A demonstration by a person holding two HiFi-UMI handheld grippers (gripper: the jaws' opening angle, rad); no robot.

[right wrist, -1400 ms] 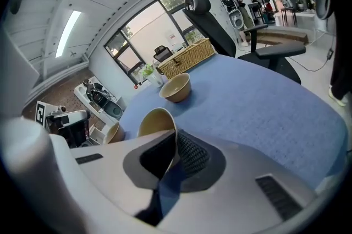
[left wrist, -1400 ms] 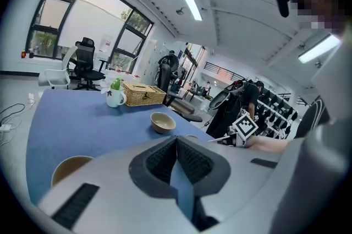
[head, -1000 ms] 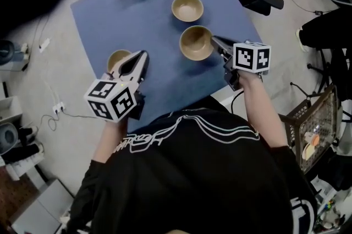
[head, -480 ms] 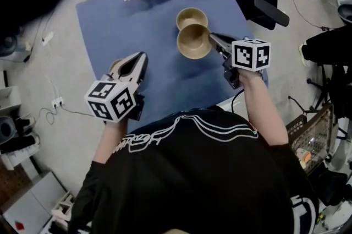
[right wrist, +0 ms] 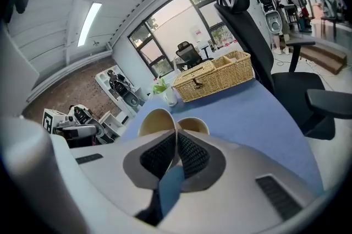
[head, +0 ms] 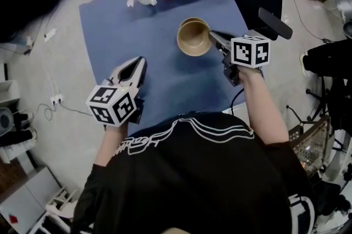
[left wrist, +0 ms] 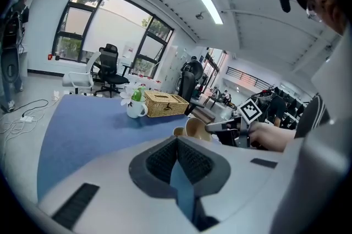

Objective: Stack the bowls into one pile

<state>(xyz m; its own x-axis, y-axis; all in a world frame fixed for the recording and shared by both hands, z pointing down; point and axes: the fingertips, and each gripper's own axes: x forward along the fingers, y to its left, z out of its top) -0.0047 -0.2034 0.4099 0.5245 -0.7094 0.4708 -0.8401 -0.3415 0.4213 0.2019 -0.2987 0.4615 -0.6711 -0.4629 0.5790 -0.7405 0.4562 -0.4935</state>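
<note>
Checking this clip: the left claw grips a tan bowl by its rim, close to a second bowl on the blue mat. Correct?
No: the right claw grips the tan bowl by its rim, as the right gripper view shows; the left claw is shut on nothing. The second bowl on the blue mat is as stated.

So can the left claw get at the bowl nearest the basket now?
Probably not: the right claw holds a second bowl over the far bowl, covering most of it; the left claw is shut.
</note>
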